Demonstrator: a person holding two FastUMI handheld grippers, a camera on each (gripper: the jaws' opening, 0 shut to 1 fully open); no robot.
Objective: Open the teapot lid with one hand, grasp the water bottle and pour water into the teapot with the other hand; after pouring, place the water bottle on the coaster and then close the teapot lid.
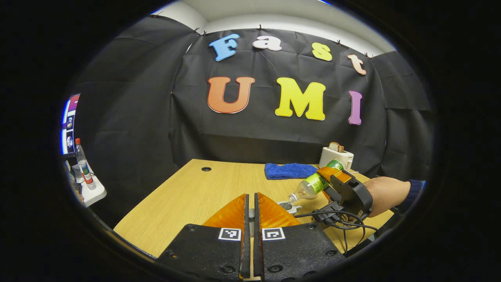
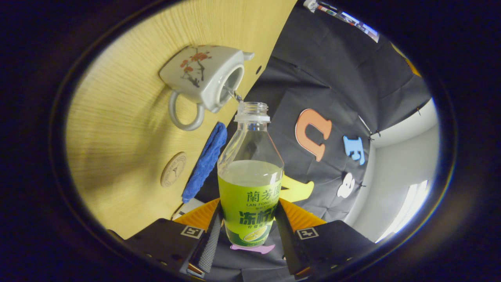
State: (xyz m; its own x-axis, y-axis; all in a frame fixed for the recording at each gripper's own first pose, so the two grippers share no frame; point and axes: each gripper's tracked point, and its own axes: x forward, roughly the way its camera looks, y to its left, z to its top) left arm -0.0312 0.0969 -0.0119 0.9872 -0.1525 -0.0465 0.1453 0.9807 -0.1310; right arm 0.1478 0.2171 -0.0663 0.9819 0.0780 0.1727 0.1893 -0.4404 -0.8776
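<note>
Right gripper (image 2: 248, 231) pinched the tilted water bottle (image 2: 250, 184), mouth at the open teapot (image 2: 203, 76) near the desk (image 1: 188, 196) front edge. Left gripper (image 1: 251, 219) fingers pressed together, lid possibly hidden between.

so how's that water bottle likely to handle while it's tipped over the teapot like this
The water bottle looks like thin clear plastic, so it may flex under the right gripper squeezing its label. It is only partly full, so probably light, with liquid shifting as it tilts. With no cap on and its mouth by the teapot opening, a jolt would likely spill.
</note>
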